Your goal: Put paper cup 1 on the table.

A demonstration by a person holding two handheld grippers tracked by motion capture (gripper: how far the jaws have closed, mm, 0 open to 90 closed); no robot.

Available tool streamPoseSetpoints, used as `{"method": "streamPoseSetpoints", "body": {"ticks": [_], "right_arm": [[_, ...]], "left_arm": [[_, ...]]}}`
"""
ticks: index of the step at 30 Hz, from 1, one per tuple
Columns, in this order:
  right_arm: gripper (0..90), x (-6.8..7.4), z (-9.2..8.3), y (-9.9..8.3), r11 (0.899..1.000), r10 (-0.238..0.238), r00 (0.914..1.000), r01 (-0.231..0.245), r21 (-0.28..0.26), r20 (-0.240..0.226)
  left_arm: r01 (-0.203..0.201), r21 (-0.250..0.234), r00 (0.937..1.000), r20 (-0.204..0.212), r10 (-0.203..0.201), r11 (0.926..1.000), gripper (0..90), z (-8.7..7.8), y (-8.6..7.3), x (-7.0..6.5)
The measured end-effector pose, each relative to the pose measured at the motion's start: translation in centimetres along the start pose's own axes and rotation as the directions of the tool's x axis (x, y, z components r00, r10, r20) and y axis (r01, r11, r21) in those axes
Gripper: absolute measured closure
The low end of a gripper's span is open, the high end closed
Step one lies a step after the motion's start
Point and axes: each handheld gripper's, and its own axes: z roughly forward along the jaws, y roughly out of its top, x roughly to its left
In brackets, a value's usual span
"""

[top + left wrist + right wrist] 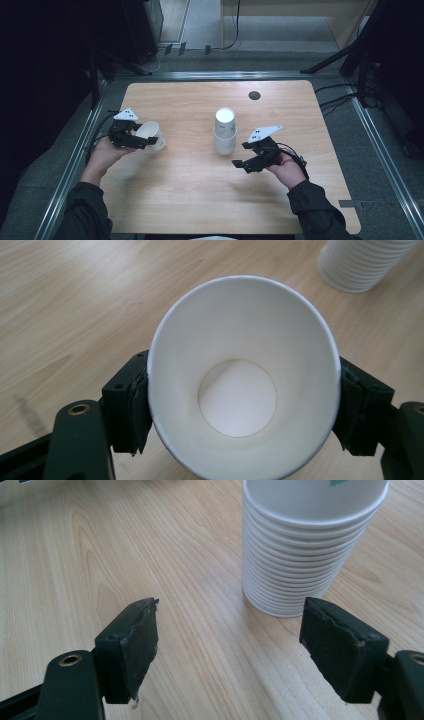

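My left gripper (240, 410) pinches a single white paper cup (242, 375) by its sides, mouth toward me, at the table's (190, 200) left. My right gripper (230, 645) stands spread and empty, just near-right of the upside-down cup stack (305, 545) at mid-table.

I'm at a light wooden table (190, 195) with rounded corners, a dark round grommet (254, 95) set near its far edge. Metal rails (75, 160) frame it left, right and beyond. Grey floor (210, 20) stretches away behind, black cables (340, 100) trail across it at right, and a pale wooden cabinet (295, 10) stands at the back. Both sides sink into darkness.
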Motion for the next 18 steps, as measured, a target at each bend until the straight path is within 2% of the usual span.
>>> {"method": "streamPoseSetpoints", "body": {"ticks": [6, 14, 18], "right_arm": [[23.6, 0.0, 0.1, 0.0, 1.000, 0.002, 1.0000, -0.002, 0.008, -0.006], [23.6, 0.0, 0.2, 0.0, 1.000, -0.001, 1.0000, 0.001, 0.007, 0.009], [23.6, 0.0, 0.2, 0.0, 1.000, -0.003, 1.0000, 0.003, 0.007, 0.006]], "left_arm": [[0.030, 0.032, 0.9991, -0.031, -0.029, 0.9990, 23.7, 0.7, -0.8, 0.8], [0.018, 0.071, 0.9983, -0.056, -0.014, 0.9973, 22.5, 1.5, -1.1, 0.9], [0.014, 0.075, 0.9979, -0.065, -0.009, 0.9971, 22.2, 1.7, -1.1, 0.8]]}}
